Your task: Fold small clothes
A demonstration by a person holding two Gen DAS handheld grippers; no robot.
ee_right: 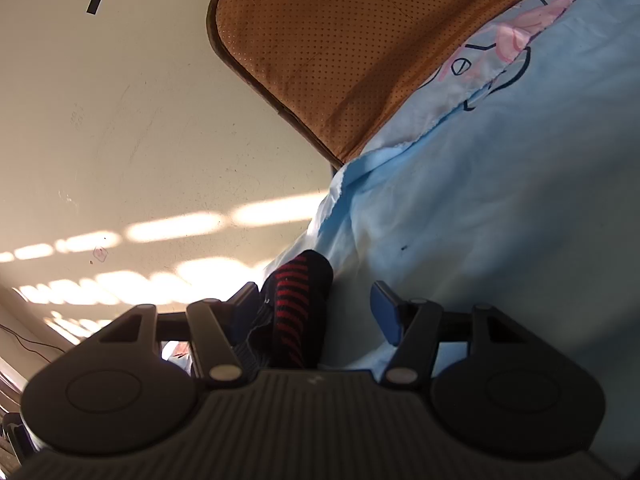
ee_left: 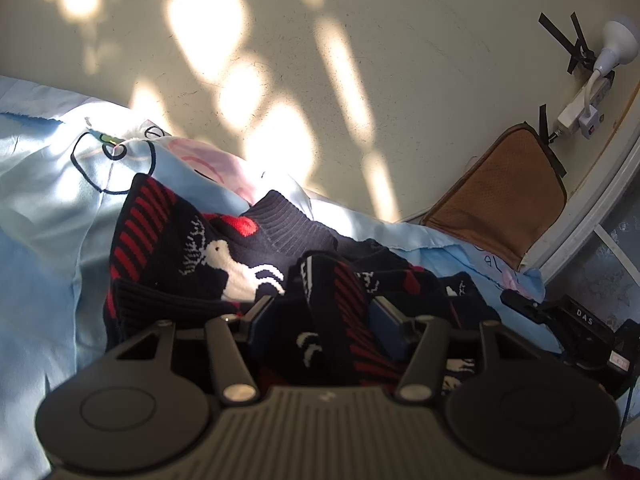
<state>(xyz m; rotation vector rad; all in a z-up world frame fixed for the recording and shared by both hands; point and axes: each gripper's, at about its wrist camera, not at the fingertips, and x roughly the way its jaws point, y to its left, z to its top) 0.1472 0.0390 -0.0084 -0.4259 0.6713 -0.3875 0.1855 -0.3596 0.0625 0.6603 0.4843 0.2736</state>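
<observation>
Item: small knitted garment point(ee_left: 224, 256) in dark navy wool with red bar stripes, ribbed hems and a white deer motif, lying crumpled on a pale blue bedsheet point(ee_left: 44, 216) printed with pink and black cartoon outlines. Its bulk spreads to the far left of the left gripper point(ee_left: 320, 316); one striped, tube-like fold runs near-to-far straight between that gripper's blue-padded fingers point(ee_left: 386, 330), long axis in line with them. The fingers stand part-way apart; whether the pads press the fold cannot be told, as the cloth fills most of the gap. In the right wrist view, the right gripper point(ee_right: 316, 312) has a second striped end of the same garment rising between its fingers, hard against the left pad and clear of the right one point(ee_right: 384, 312); grip judged released. Judgement: the left hand lies nearer the garment's mass, so the coming fold likely turns on carrying that striped fold far and left across the deer panel. Surroundings: cream wall with sun patches, brown perforated cushion point(ee_left: 500, 208) at the far right, white lamp point(ee_left: 616, 46) and socket strip taped to the wall.
</observation>
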